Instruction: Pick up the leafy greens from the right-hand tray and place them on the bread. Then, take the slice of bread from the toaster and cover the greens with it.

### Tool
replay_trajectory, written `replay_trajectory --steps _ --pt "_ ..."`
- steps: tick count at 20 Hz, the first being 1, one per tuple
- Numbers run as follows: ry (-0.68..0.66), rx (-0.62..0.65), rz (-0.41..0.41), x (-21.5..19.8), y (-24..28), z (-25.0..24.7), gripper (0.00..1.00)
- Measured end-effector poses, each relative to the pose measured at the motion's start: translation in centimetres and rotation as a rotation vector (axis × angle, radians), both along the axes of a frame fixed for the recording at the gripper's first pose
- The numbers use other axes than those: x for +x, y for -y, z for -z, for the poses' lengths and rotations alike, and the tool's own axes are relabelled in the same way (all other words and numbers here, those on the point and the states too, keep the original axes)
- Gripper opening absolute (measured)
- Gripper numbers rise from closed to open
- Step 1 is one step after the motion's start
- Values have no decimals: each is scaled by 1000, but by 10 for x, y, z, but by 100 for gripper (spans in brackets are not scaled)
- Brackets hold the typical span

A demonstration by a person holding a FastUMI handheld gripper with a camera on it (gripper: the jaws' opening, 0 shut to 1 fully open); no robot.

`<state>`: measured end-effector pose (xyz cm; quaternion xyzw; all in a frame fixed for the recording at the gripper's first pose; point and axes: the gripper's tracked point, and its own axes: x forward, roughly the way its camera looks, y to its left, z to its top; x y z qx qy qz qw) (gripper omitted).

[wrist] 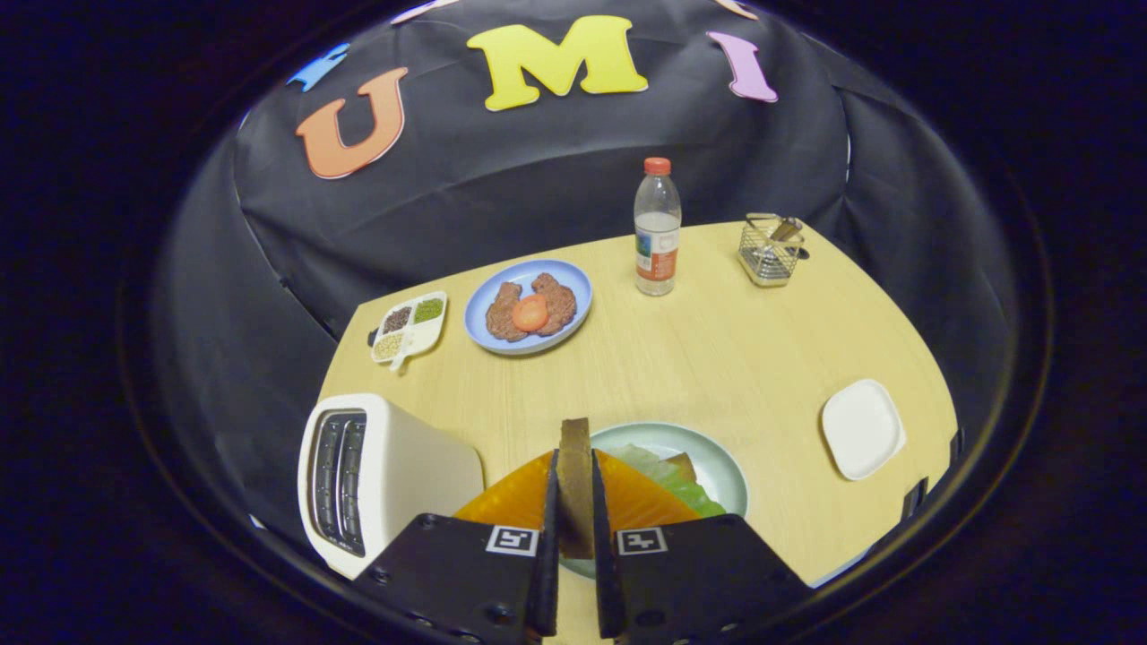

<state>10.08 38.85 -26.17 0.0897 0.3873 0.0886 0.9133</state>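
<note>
A hand-held gripper holds one slice of bread upright on its edge, both fingers pressing its flat sides. Just ahead and below, a pale green plate on the wooden worktop carries leafy greens with a corner of another bread slice showing beneath them. Beside the fingers stands one white toaster with two slots. Farther off, a blue plate holds two brown patties with one tomato slice on top. Next to it, a white divided dish holds four kinds of grains or seeds, one per compartment. One small white square tray lies apart from the green plate. Beyond stand one plastic bottle with a red cap and one wire basket; its contents are unclear.
</note>
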Motion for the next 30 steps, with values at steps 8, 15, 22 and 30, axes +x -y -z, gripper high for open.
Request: replay_trajectory --steps 8,15,22,30 --pt "-44 -16 43 4 39 34 17" --pt "-110 -59 79 9 75 77 28" --pt "-122 -110 60 15 85 96 38" --pt "-79 -258 13 19 91 98 58"
